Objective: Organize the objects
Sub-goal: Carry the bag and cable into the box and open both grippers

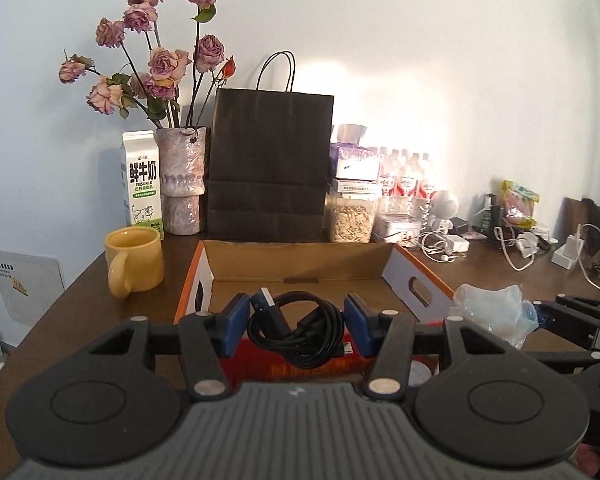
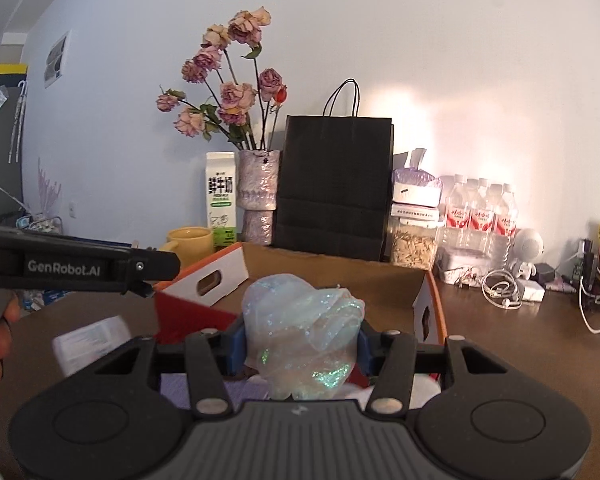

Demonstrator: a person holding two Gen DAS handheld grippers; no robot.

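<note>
Gripping a coiled black cable [image 1: 298, 330] between its blue fingers [image 1: 236, 322], the left gripper [image 1: 296, 320] hangs above the near edge of an open cardboard box [image 1: 300, 264] on the brown table [image 1: 80, 304]. Beside it, the right gripper [image 2: 300, 344] has its fingers clenched on a crumpled wad of iridescent plastic film [image 2: 304, 328], also held just short of the box. A yellow mug [image 1: 134, 260], milk carton [image 1: 142, 184], vase of dried roses [image 1: 182, 180] and black paper bag [image 1: 270, 168] stand behind.

A dark wooden tabletop [image 1: 80, 300] stands against a pale blue wall [image 1: 420, 40], with warm light glowing far right.
</note>
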